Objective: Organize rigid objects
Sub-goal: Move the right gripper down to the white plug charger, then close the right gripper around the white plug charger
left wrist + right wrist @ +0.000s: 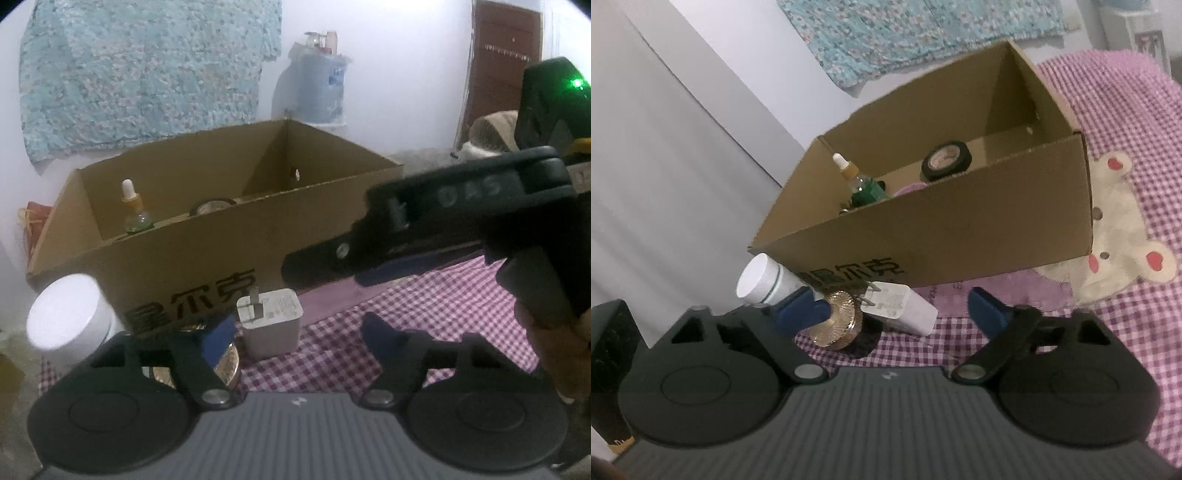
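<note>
In the left wrist view the left gripper (297, 332) fills the bottom of the frame, its blue-tipped tongs apart with nothing pressed between them. Just beyond the tips, lower centre, a white charger (271, 325) stands on the checked cloth (424, 299), its prongs up. To its left a gold lid (227, 363) peeks out behind the left tong, and a white jar (68, 317) sits at the lower left edge. The right gripper (325, 260) reaches in from the right side of that frame, a person's hand (554, 332) on its handle; letters on its arm look like "DAS", but they are blurred.

In the right wrist view its tongs are also apart and empty, with the same gold lid, charger and white jar clustered at lower left, close against the cardboard box (960, 236).

The box takes the middle of both frames. Inside it already are a dropper bottle (862, 184), a roll of black tape (947, 160) and something pink, mostly hidden. Black Chinese characters run along its front wall, the last two reading "尔克"; the first is cut off.

Judging by this, sorting is partly done: three things are boxed, and the charger, lid and jar remain outside
</note>
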A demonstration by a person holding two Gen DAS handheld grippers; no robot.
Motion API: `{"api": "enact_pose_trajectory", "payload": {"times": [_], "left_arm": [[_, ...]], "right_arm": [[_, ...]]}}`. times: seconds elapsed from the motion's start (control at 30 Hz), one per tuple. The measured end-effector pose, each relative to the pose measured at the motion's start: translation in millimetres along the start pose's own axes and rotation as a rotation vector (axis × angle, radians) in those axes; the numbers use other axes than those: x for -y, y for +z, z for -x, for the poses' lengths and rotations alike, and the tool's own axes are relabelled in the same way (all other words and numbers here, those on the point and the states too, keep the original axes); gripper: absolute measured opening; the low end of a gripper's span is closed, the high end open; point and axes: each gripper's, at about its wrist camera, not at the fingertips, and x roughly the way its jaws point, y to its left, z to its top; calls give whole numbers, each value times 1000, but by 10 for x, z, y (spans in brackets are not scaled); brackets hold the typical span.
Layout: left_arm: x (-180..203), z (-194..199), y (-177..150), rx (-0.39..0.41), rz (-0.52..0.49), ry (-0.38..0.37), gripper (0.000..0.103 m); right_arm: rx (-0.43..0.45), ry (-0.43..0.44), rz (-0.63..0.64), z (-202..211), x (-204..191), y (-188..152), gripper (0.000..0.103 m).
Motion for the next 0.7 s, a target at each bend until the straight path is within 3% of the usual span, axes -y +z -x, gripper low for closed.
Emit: {"api": "enact_pose_trajectory", "payload": {"times": [0.1, 0.17, 0.23, 0.4, 0.53, 0.7], "left_arm": [[18, -83, 37, -21, -20, -3, 74], [13, -111, 55, -28, -19, -9, 74], [4, -144, 73, -40, -21, -8, 74], [-31, -243, 86, -77, -8, -6, 74], [-99, -283, 108, -87, 60, -32, 72], [-162, -326, 107, -96, 133, -75, 63]], "right_arm": [[-22, 2, -24, -89, 71, 12, 69], [-38, 0, -33, -140, 107, 19, 56], [-50, 6, -44, -192, 137, 17, 51], [-57, 25, -58, -262, 168, 32, 46], [-61, 38, -67, -289, 176, 52, 40], [-67, 42, -74, -276, 200, 52, 33]]}}
